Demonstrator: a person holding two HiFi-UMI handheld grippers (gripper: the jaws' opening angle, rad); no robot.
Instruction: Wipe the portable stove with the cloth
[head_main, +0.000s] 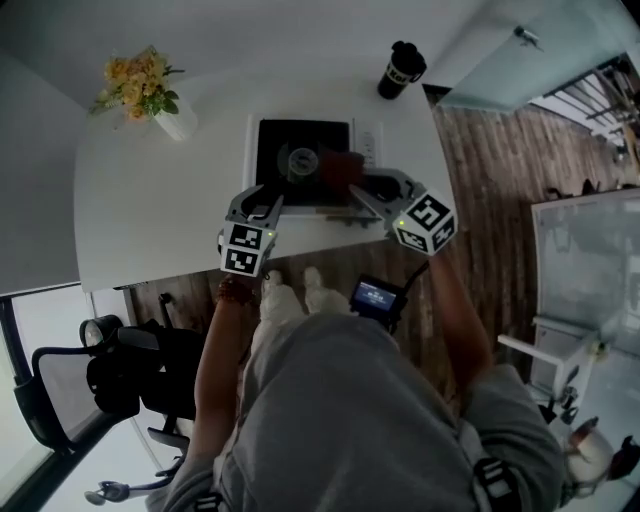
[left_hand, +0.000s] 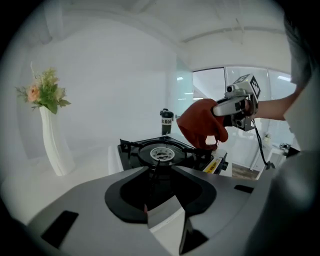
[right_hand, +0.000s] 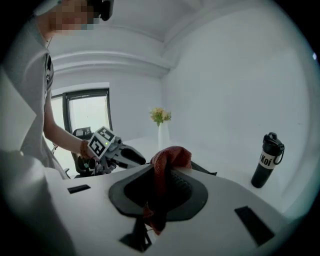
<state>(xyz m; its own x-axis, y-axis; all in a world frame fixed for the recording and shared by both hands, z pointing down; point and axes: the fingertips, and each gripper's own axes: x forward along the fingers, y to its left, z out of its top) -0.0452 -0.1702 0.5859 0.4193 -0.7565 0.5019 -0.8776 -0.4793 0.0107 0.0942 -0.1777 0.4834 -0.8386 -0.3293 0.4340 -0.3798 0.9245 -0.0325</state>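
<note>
Our right gripper (head_main: 368, 188) clamps the red cloth (left_hand: 200, 125) above the portable stove (head_main: 300, 150) at its four-o'clock corner, our left gripper (head_main: 262, 207) spread empty at seven; next, we judge, lowering the cloth to wipe.

The stove (head_main: 300, 160) sits on the table (head_main: 150, 220), right of centre, near the front edge. The vase (head_main: 176, 120) stands at the back left, the bottle (head_main: 400, 70) at the back right corner. The cloth (head_main: 340, 170) hangs over the stove's right side. A chair (head_main: 100, 380) stands before the table's left.
</note>
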